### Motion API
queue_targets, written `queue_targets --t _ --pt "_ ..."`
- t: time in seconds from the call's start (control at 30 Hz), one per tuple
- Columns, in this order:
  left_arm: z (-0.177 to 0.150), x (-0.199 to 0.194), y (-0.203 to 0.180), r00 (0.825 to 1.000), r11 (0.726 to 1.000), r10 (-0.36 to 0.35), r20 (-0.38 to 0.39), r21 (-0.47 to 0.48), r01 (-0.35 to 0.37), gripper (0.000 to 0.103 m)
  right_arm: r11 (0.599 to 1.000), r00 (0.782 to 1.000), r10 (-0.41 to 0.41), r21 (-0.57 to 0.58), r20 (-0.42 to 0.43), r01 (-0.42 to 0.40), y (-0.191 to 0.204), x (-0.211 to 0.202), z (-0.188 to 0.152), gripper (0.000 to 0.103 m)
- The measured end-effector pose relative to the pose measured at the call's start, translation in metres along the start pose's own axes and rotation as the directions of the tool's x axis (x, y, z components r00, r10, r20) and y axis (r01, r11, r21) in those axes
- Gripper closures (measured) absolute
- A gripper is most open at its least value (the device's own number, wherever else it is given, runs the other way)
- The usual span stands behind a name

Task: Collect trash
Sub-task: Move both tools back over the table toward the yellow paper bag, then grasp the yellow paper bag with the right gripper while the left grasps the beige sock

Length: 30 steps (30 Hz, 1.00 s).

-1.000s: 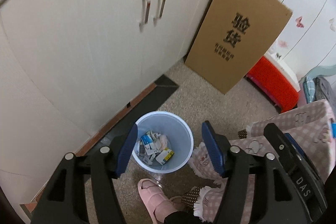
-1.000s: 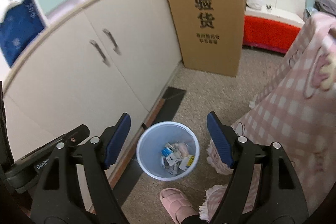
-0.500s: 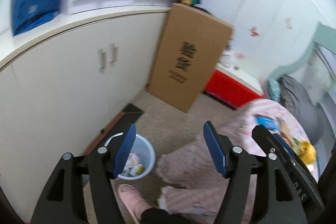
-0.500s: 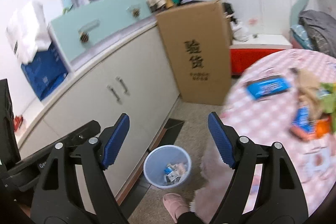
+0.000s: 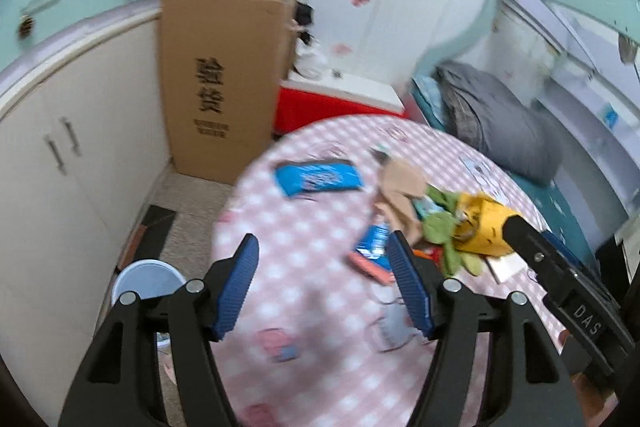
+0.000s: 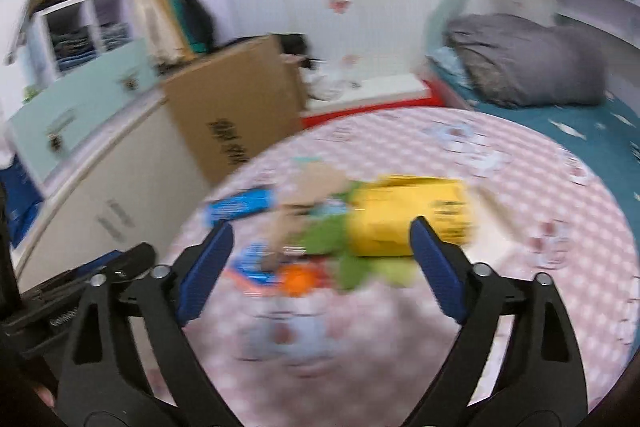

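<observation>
Landmark: the round table (image 5: 320, 223) (image 6: 520, 187), covered by a pink checked cloth, was taken as reference for every place below.
Left gripper (image 5: 324, 283): was held above the near part of the table; its jaws were spread apart and nothing was seen between the blue pads (image 5: 408, 285).
Right gripper (image 6: 320, 269): was held above the table's near edge; its jaws had just been opening, were spread wide, and nothing was gripped between them.
Trash pile: a yellow bag (image 5: 484, 227) (image 6: 408, 215), green scraps (image 5: 444, 231) (image 6: 336, 247), tan paper (image 5: 400, 187) and an orange piece (image 6: 298, 279) were recorded in a loose heap near the middle of the table, partly overlapping; details were blurred.
Blue packet (image 5: 318, 177) (image 6: 240, 205): was recorded lying flat on the table, left of the heap and apart from it.
Waste bin (image 5: 146, 279): a pale blue bin was recorded on the floor just beside the table's left edge; its contents could not be told.
Cardboard box (image 5: 224, 83) (image 6: 236, 111): was recorded upright beyond the table, against the white cupboard (image 5: 60, 155).
Bed (image 6: 560, 115): was recorded beyond the table to the right, with a grey bundle lying on it.
</observation>
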<state>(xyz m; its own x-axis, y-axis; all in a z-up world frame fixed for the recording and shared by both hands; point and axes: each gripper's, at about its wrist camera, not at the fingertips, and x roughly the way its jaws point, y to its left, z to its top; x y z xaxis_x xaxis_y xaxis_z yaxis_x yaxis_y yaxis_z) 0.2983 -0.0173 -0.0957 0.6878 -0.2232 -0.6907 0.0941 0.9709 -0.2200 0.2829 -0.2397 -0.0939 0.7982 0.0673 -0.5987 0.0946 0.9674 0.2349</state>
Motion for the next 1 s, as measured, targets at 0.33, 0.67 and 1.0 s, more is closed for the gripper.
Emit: queue_targets --t 0.33,0.67,1.0 --pt "0.011 0.059 -0.037 0.997 0.999 -0.02 -0.081 0.027 0.022 0.037 1.0 0.997 -0.017 -0.004 -0.075 0.017 -0.032 0.04 0.01 0.007" --pt "0.022 0.093 -0.039 0.992 0.999 -0.05 -0.12 0.015 0.052 0.044 0.999 0.991 -0.036 -0.015 -0.131 0.034 -0.028 0.077 0.008 0.007" --pt "0.026 0.103 -0.051 0.985 0.991 -0.123 -0.118 0.035 0.128 0.101 0.998 0.994 -0.066 -0.03 -0.088 0.064 -0.028 0.07 0.009 0.016"
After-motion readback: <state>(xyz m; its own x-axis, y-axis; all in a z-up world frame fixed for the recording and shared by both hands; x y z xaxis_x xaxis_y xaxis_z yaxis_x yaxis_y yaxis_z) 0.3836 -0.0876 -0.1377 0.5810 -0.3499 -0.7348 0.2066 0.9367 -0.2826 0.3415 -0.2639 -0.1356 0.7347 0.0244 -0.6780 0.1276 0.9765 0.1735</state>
